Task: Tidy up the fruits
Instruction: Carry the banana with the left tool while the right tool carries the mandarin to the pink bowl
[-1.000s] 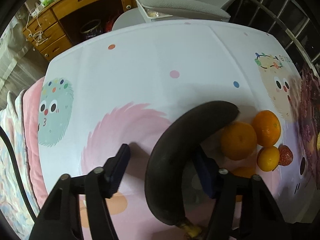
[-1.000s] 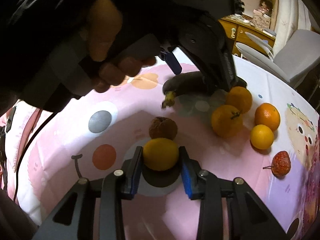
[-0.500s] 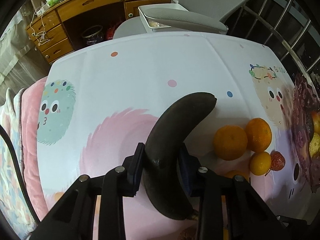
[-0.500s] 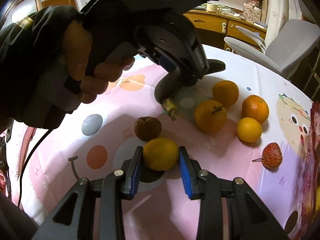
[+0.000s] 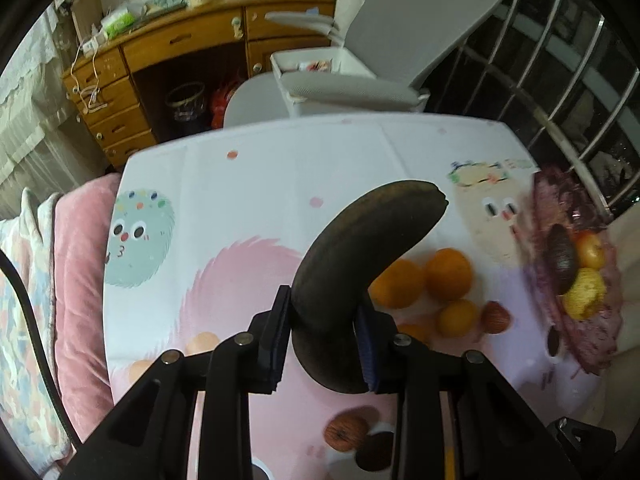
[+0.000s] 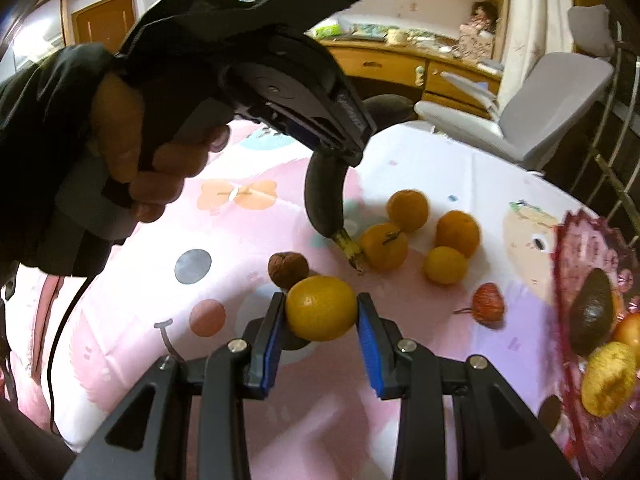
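My left gripper (image 5: pixel 322 334) is shut on a blackened banana (image 5: pixel 360 256) and holds it above the table; it also shows in the right wrist view (image 6: pixel 324 196), stem down. My right gripper (image 6: pixel 320 330) is shut on a yellow-orange citrus (image 6: pixel 321 307), lifted just above the cloth. Three oranges (image 6: pixel 408 210) and a small yellow citrus (image 6: pixel 445 265) lie grouped on the tablecloth. A red strawberry-like fruit (image 6: pixel 488 303) lies beside them. A brown wrinkled fruit (image 6: pixel 288 269) sits behind the held citrus. A purple fruit plate (image 6: pixel 576 240) at the right holds an avocado (image 6: pixel 592 312) and a yellow fruit (image 6: pixel 610 378).
The table has a cartoon-print cloth (image 5: pixel 248 184). A grey office chair (image 5: pixel 360 80) and a wooden desk (image 5: pixel 180 48) stand beyond its far edge. A pink cushion (image 5: pixel 76 280) lies along the left side. A metal railing (image 5: pixel 560 92) is at the right.
My left gripper closed on the banana and lifted it off the table. My right gripper raised the citrus slightly, and both views shifted toward the purple plate.
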Motion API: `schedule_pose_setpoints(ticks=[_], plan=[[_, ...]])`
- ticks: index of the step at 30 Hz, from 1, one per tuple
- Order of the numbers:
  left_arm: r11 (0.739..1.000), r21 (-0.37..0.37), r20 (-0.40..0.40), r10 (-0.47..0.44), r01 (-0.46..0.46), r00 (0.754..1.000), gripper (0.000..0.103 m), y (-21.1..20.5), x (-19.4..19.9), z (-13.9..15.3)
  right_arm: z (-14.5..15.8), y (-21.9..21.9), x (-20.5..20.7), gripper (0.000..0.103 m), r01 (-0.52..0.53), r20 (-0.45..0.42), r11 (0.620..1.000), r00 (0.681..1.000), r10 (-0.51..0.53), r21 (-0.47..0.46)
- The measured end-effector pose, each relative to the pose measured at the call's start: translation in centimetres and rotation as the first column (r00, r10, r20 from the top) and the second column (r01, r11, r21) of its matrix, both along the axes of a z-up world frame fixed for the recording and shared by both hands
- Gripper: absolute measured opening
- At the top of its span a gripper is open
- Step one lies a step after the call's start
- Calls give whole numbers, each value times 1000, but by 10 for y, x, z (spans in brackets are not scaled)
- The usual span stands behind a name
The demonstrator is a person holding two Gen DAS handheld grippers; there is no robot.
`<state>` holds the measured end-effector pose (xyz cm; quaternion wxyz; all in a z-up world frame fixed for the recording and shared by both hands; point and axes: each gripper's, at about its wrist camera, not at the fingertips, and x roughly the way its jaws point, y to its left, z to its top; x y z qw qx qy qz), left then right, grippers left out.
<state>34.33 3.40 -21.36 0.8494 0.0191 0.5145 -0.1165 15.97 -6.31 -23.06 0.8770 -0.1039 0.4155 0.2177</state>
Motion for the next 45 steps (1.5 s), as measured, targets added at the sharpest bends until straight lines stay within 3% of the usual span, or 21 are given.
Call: schedule_pose_setpoints(ticks=[10, 25, 32, 37, 45], plan=[[997, -45, 107, -62, 67, 992, 28, -25, -52, 66, 43, -44, -22, 35, 150, 83, 989, 986, -148, -16], [972, -201, 127, -101, 125, 987, 28, -89, -102, 120, 85, -148, -49, 35, 345, 82, 938, 936, -342, -33], [973, -228, 64, -33, 47, 997, 28, -130, -112, 120, 94, -201, -45, 35, 311, 82, 950, 947, -310, -9], [968, -247, -6, 33, -33, 999, 28, -157, -118, 103, 92, -238, -35, 35, 267, 65, 963, 962, -264, -32], [943, -282, -147, 143, -180, 979, 28, -196, -118, 67, 84, -286, -15, 35, 216, 10, 975, 976, -216, -47]])
